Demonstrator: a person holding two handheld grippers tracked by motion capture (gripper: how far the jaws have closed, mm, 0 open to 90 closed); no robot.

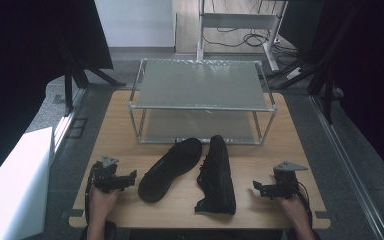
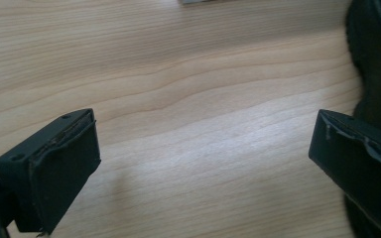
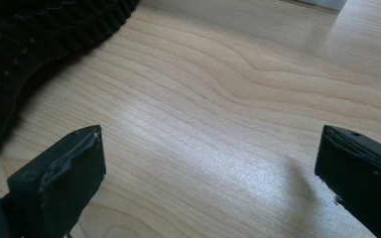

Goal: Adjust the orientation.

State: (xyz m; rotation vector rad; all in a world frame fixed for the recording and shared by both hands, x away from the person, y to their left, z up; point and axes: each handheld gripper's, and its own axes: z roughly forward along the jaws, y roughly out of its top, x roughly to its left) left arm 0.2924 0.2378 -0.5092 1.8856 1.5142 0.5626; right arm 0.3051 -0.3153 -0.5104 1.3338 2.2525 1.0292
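Note:
Two black shoes lie on the wooden table (image 1: 260,165) in front of a metal rack. The left shoe (image 1: 170,169) lies turned over, its sole up. The right shoe (image 1: 216,175) lies on its side. My left gripper (image 1: 130,178) rests at the table's left front, open and empty, just left of the overturned shoe (image 2: 377,64). At the right front my right gripper (image 1: 258,188) stands open with only bare wood between its jaws; the treaded sole of the right shoe (image 3: 34,34) is to its left.
A two-level metal rack (image 1: 202,100) with grey shelves stands at the back of the table. A white box (image 1: 15,190) sits on the floor at the left. Dark stands and cables surround the table.

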